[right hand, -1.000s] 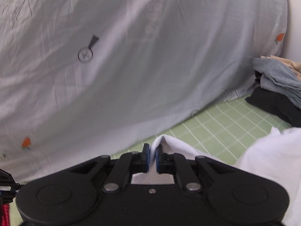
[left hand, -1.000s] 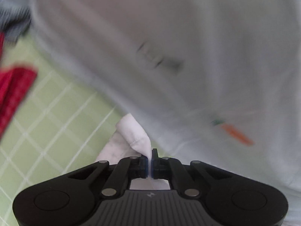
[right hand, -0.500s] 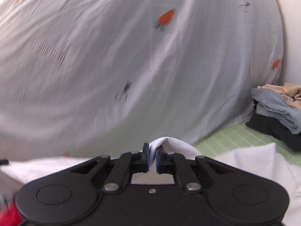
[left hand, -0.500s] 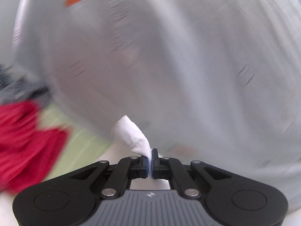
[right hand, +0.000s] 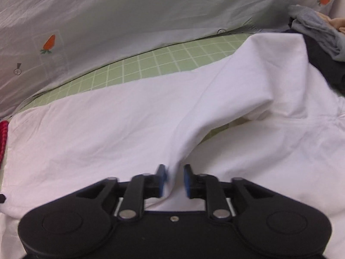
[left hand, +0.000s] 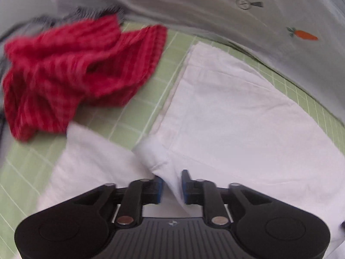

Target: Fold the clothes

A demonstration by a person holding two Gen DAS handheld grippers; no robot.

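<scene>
In the left wrist view, the jaws of the left gripper (left hand: pixel 171 186) are seen parted and opening, with a fold of the white garment (left hand: pixel 237 112) lying loosely between them and no pad pressing on it. Ahead of the jaws the garment is spread flat on a green checked mat (left hand: pixel 133 116). To the left of the jaws and further off, a crumpled red cloth (left hand: pixel 75 71) is seen on the mat, blurred. Beyond everything a pale grey sheet (left hand: pixel 215 6) printed with small carrots is draped.

In the right wrist view, the jaws of the right gripper (right hand: pixel 174 180) are likewise parted and opening, with a raised ridge of the white garment (right hand: pixel 129 125) running up between them and away to the right. Past it the green checked mat (right hand: pixel 151 64) is visible. Far right of the jaws, a pile of dark and grey clothes (right hand: pixel 319 43) is stacked, and the pale grey sheet (right hand: pixel 151 10) hangs behind.
</scene>
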